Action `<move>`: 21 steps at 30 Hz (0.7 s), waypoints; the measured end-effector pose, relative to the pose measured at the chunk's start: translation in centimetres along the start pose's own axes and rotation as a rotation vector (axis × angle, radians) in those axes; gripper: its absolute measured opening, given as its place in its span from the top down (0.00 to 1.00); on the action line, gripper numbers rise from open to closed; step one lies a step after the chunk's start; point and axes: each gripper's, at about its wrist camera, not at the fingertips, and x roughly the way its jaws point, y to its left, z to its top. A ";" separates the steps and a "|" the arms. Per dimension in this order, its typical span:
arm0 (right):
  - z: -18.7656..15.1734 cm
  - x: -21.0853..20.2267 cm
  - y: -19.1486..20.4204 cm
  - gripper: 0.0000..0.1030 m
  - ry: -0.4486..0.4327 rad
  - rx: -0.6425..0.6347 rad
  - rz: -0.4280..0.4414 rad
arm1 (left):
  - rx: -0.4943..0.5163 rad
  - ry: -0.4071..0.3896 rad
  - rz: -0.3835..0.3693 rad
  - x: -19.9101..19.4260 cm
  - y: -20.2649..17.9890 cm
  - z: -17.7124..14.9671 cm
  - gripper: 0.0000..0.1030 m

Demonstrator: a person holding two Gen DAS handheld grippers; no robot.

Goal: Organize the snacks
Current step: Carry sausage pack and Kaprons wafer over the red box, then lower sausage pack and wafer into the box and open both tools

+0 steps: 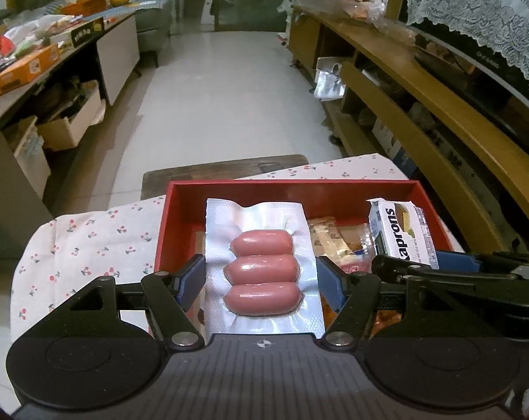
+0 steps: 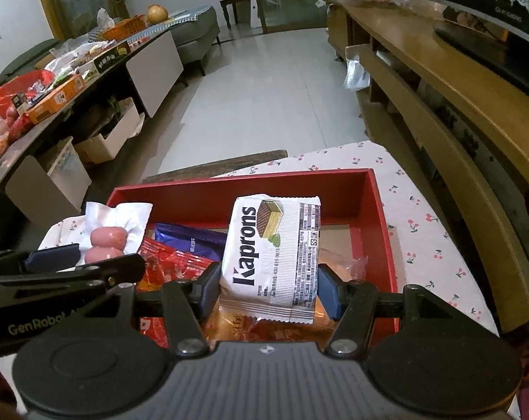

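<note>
Sausage pack (image 1: pixel 262 269) clamped between left jaws, Kaprons wafer pack (image 2: pixel 273 255) between right jaws, both over red box (image 2: pixel 380 210)

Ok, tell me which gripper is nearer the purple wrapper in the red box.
Left. The left gripper, holding the sausage pack, sits just beside the purple wrapper; the right gripper, holding the Kaprons pack, sits nearer the camera.

A white cloth printed with small red cherries (image 2: pixel 422 210) covers the desk. Past its far edge a dark wooden bench (image 1: pixel 225 171) stands on the pale tiled floor (image 1: pixel 222 98). Along the left wall runs a long counter (image 2: pixel 152 52) crowded with boxes, among them an orange carton (image 2: pixel 54 99), and a round yellow fruit (image 2: pixel 156 13). Cardboard boxes (image 2: pixel 110 140) sit beneath it. On the right stands a wooden shelf unit (image 2: pixel 439 70), with white lace (image 1: pixel 474 7) hanging above.
</note>
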 end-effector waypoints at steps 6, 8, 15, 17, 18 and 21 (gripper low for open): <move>-0.4 1.2 0.0 0.36 0.026 -0.008 -0.010 | 0.007 0.026 0.013 1.1 0.0 -0.3 0.29; -0.4 1.3 0.0 0.36 0.028 -0.013 -0.015 | 0.005 0.032 0.013 1.3 0.1 -0.3 0.29; -0.7 1.6 0.3 0.36 0.033 -0.032 -0.029 | -0.002 0.049 0.011 1.6 0.3 -0.6 0.29; -0.8 1.6 0.3 0.36 0.038 -0.039 -0.032 | -0.006 0.057 0.009 1.6 0.4 -0.8 0.28; -0.8 1.6 0.4 0.35 0.042 -0.039 -0.032 | -0.005 0.060 0.008 1.7 0.4 -0.9 0.28; -1.1 1.7 0.5 0.35 0.053 -0.054 -0.041 | -0.002 0.070 0.008 1.8 0.5 -1.1 0.28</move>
